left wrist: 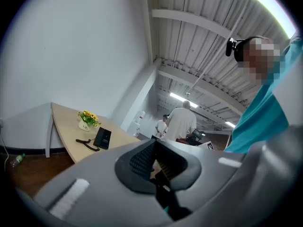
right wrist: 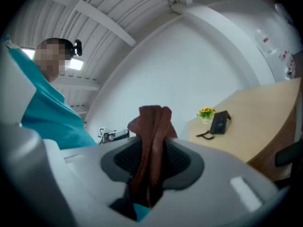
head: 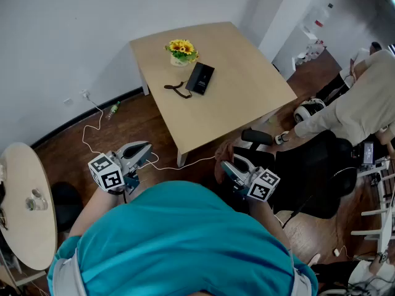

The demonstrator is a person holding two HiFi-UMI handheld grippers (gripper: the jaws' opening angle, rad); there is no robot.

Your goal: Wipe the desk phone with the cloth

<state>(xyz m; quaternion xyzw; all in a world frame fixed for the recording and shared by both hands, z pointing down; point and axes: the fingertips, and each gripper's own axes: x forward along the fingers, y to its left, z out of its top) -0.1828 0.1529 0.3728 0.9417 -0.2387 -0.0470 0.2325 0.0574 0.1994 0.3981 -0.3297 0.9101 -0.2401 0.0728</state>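
A person in a teal shirt stands back from a pale wooden table (head: pixel 247 85), a gripper in each hand. The right gripper (head: pixel 229 167) is clenched on a folded reddish-brown cloth (right wrist: pixel 151 122), which sticks up past its jaws. The left gripper (head: pixel 143 148) is closed with nothing between its jaws. The black desk phone (head: pixel 200 78) lies well ahead on the far left part of the table, untouched. What looks like its handset (head: pixel 178 89) lies loose just left of it, and a pot of yellow flowers (head: pixel 181 51) stands just beyond.

The wiping has yet to begin. The phone looks light, so a one-sided wipe could push it into the flower pot, and the cloth could snag the loose handset and drag it along. Steadying the phone with the empty left gripper would likely help.

A black office chair (head: pixel 308 165) crowds the near right side of the table, beside a second person (head: pixel 364 103) bending there. A white cable (head: pixel 92 134) trails across the floor on the left, a trip risk on the approach.
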